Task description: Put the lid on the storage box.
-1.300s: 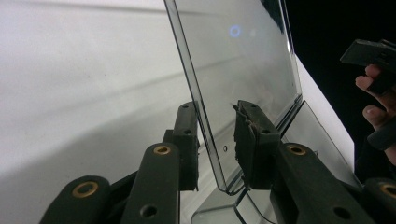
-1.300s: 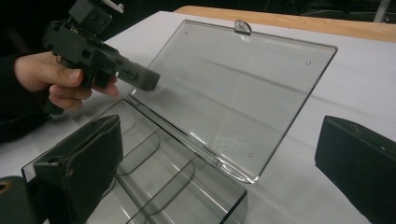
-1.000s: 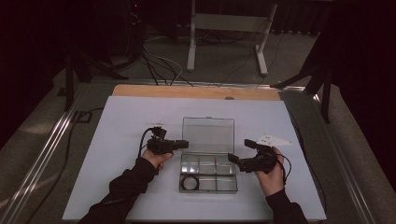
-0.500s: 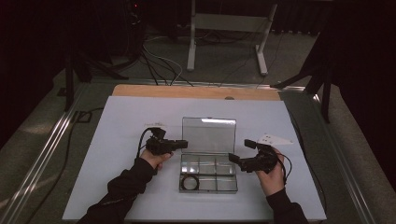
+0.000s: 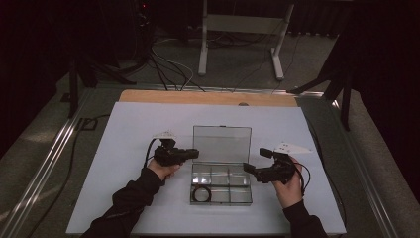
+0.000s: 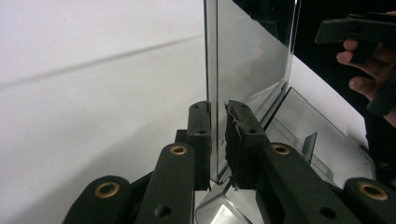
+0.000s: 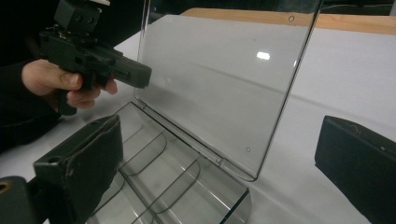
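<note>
A clear plastic compartment box (image 5: 220, 189) lies on the white table, its lid (image 5: 221, 144) standing upright. A black ring (image 5: 200, 195) lies in its front-left compartment. My left gripper (image 5: 194, 153) is at the lid's left edge. In the left gripper view its jaws (image 6: 217, 121) have just been closing and now pinch the lid (image 6: 252, 56) between the pads. My right gripper (image 5: 249, 168) stands open at the box's right side. In the right gripper view its jaws (image 7: 215, 140) are wide apart, facing the lid (image 7: 219, 88) and the tray (image 7: 177, 191).
The white table top (image 5: 124, 139) has bare room to the left, right and behind the box. A wooden strip (image 5: 208, 97) runs along its far edge. Metal rails (image 5: 54, 153) flank it. Stand legs (image 5: 203, 44) and cables (image 5: 168, 64) are on the floor beyond.
</note>
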Available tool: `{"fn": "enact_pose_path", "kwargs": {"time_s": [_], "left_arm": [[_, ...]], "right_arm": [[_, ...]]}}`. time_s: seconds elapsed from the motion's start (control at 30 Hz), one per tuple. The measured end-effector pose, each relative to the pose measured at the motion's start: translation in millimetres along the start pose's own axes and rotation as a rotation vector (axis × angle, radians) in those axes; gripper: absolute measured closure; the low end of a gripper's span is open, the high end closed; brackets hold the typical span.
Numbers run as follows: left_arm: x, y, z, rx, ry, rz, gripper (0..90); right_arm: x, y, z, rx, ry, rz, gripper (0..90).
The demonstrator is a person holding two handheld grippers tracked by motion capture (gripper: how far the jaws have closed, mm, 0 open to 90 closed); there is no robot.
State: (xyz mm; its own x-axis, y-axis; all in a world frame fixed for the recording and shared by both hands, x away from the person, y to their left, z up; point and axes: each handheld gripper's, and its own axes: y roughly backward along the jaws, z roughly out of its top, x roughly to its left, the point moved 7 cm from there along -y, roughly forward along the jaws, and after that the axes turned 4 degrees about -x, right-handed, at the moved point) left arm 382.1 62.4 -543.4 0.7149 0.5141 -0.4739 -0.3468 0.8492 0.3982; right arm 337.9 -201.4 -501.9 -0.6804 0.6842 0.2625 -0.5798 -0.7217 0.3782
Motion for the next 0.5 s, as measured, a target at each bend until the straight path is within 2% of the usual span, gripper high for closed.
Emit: {"fn": "enact_pose_path", "kwargs": {"time_s": [0.07, 0.2, 0.23, 0.27, 0.37, 0.5], "left_arm": [[0.4, 0.4, 0.0, 0.003, 0.003, -0.009, 81.7], [-1.4, 2.1, -0.5, -0.003, -0.053, -0.007, 82.1], [-1.4, 2.1, -0.5, -0.003, -0.053, -0.007, 82.2], [-2.5, 2.7, -0.7, -0.006, -0.076, -0.002, 82.2], [-3.7, 3.4, -0.8, -0.012, -0.111, 0.000, 82.2], [-4.8, 5.0, -1.8, -0.028, -0.177, -0.011, 82.7]], "right_arm": [[0.5, -0.1, -0.7, 0.002, 0.002, 0.003, 0.9], [2.3, 1.5, -1.9, 0.001, -0.004, 0.013, 0.9], [2.7, 2.1, -2.3, 0.001, -0.006, 0.015, 0.9], [3.2, 2.7, -2.8, 0.001, -0.009, 0.018, 0.9], [5.1, 4.3, -3.6, 0.000, -0.012, 0.031, 0.9], [7.6, 5.4, -3.1, -0.006, 0.005, 0.040, 0.8]]}}
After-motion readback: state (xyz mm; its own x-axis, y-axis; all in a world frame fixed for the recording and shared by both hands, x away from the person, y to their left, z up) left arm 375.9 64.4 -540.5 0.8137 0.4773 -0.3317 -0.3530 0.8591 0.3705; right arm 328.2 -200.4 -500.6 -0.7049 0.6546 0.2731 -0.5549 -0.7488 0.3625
